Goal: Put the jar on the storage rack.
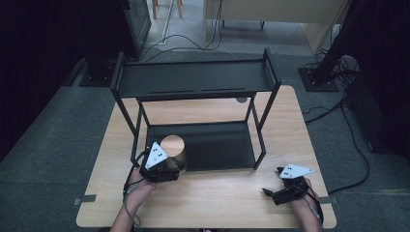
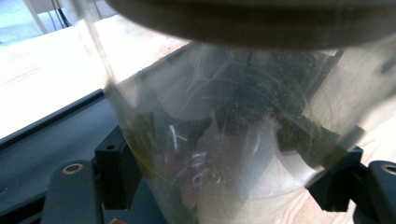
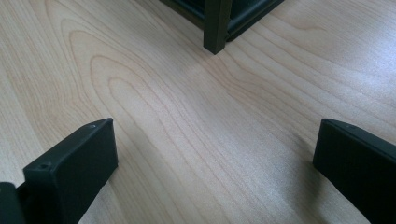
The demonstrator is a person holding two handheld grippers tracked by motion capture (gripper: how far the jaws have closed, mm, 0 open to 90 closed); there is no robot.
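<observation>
Black two-tier metal rack (image 1: pixel 196 82) stands mid-table on the light wooden table (image 1: pixel 217 198). Clear plastic jar with a wooden lid (image 1: pixel 173 147) sits at the lower shelf's front left corner, left gripper (image 1: pixel 162 169) just before it. Right gripper (image 1: pixel 275 191) lies near the table's front right, well apart from the rack.

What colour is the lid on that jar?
Light wood-coloured lid on the clear jar; high view shows it best.
</observation>
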